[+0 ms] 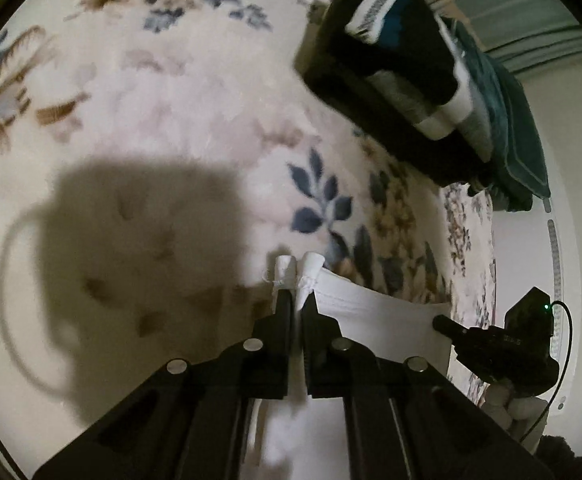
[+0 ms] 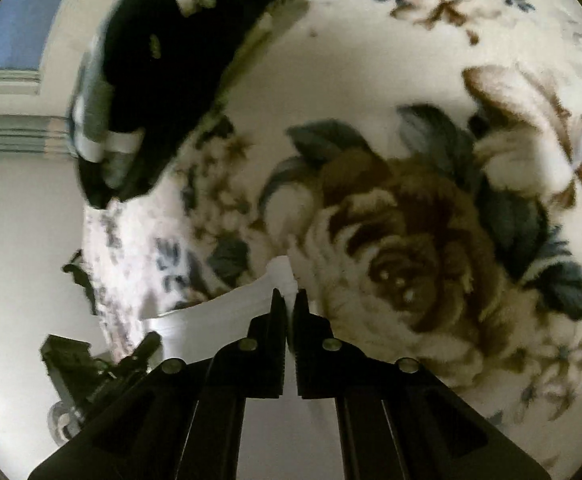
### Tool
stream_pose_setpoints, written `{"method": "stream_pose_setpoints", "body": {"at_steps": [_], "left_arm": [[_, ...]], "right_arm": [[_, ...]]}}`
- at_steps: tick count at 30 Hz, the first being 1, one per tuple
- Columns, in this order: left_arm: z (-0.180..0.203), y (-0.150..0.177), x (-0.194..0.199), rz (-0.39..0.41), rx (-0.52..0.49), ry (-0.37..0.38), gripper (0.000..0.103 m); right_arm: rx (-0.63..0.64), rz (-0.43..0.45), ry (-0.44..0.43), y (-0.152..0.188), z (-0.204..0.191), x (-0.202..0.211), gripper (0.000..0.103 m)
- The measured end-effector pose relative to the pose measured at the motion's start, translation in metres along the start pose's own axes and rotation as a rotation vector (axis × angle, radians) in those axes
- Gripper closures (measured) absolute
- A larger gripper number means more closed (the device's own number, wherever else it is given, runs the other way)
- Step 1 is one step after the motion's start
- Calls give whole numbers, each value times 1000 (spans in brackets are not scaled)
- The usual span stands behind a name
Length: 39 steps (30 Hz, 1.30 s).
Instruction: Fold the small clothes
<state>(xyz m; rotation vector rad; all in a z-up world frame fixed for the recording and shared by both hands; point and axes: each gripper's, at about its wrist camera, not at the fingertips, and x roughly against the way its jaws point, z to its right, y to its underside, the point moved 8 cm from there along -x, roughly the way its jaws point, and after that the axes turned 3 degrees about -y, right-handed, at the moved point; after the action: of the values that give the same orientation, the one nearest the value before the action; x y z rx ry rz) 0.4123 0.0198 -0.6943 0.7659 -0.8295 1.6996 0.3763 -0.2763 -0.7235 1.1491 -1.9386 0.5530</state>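
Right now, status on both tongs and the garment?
Left tongs shut on white cloth garment. Right tongs shut on same. Folded dark clothes stack beyond, clear.

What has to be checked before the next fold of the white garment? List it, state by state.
1. Left gripper shut on the white cloth garment: ok.
2. Right gripper shut on the same garment: ok.
3. Edge stretched between both grippers: ok.
4. Bare floral blanket ahead for laying down: ok.
5. Stack of folded dark clothes apart from the garment: ok.
6. Lower part of the garment hanging free: cannot tell.
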Motion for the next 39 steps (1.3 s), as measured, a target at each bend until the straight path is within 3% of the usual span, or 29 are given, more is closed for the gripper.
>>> {"method": "stream_pose_setpoints", "body": {"at_steps": [5,8,9,10,11,16,19,20,21,22,25,30,33,34,35,36,37,39], "left_arm": [[2,5,10,-43,-13,-10,92],[-2,22,28,-56,19,20,48],[-3,31,37,-49,33,47,46],[-4,38,42,-51,41,60,46],[-6,47,45,-61,49,55,46],[-17,96,46,-123,98,60,46],[-16,108,40,-134,110,49,49],[-14,111,39,-130,95,45,68],[-11,114,38,-137,77,36,89],[-8,117,38,-141,59,34,95],[-10,119,46,-123,60,39,97],[-39,125,66,-139,82,13,97],[-45,132,69,-179,129,75,91],[-44,134,69,-188,141,101,87],[-41,137,69,-191,142,121,75],[-34,139,68,-195,136,151,65],[-25,141,65,-200,124,172,64],[-13,147,59,-221,116,196,64]], "right_arm": [[-16,-66,24,3,2,-1,98],[-34,-114,7,13,8,11,82],[-37,-124,-3,20,11,19,65],[-39,-134,-18,29,14,27,56],[-37,-155,-28,40,17,33,55],[-68,-270,-62,96,42,37,55],[-114,-301,-97,115,54,27,56],[-125,-297,-116,118,56,26,58],[-131,-298,-140,121,56,24,73],[-130,-295,-145,123,54,22,90],[-124,-244,-110,123,55,24,101],[-126,-262,-96,123,57,25,101],[-132,-309,-109,122,56,24,96],[-130,-323,-112,122,55,24,85],[-122,-332,-116,122,54,23,77],[-113,-342,-119,124,52,21,61],[-106,-357,-117,127,52,19,53],[-96,-397,-116,135,50,13,53]]}}
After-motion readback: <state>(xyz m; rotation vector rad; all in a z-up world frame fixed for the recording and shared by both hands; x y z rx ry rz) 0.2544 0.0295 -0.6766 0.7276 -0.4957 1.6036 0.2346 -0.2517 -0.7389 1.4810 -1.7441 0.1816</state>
